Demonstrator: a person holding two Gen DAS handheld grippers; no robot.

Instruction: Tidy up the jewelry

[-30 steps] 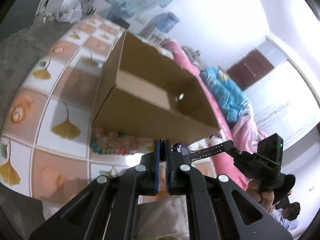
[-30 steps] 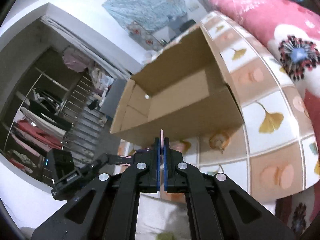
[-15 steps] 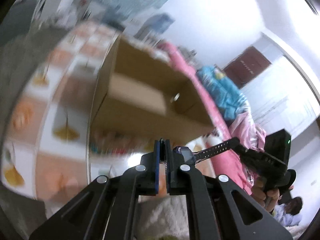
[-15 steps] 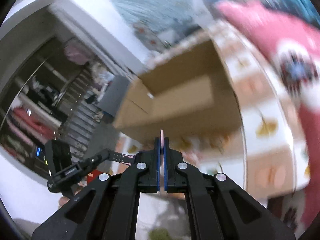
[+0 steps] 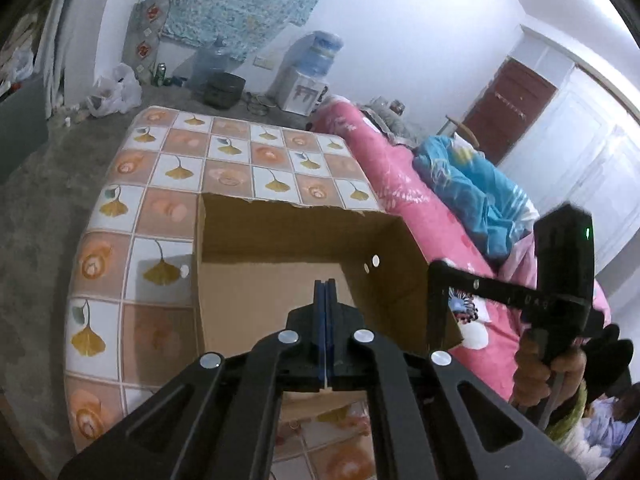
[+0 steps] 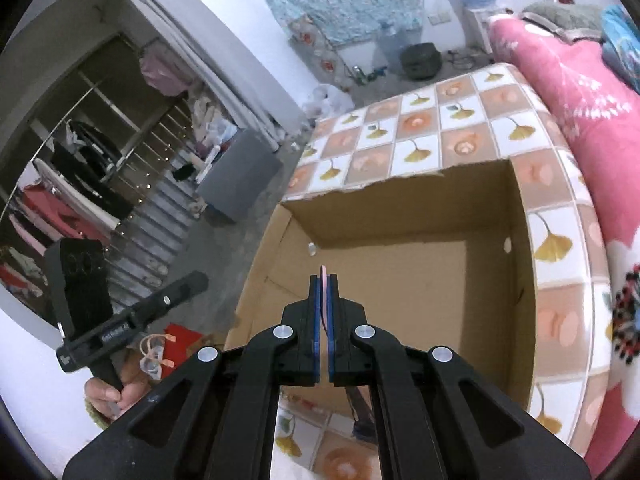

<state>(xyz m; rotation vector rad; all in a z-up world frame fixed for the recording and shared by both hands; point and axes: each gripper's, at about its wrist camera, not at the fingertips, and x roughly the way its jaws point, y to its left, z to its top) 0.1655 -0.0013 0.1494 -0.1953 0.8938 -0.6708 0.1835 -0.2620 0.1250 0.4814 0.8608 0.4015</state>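
An open cardboard box stands on the tiled-pattern table cloth, and its inside looks bare. My left gripper hangs shut above the box's near wall, with nothing visible between its pads. Over the same wall my right gripper is shut on a thin pink strip that pokes out past the fingertips. A dark strand hangs below it. Coloured beads lie on the cloth in front of the box, mostly hidden under my fingers. Each view shows the other gripper held in a hand.
A bed with pink bedding runs along the table's right side. Bare grey floor lies to the left, with a grey bin and a clothes rack beyond. A water dispenser and bags stand by the far wall.
Both grippers have risen and moved forward. They faced the box's front wall from low down before; now they look down into it. Both views have rolled level.
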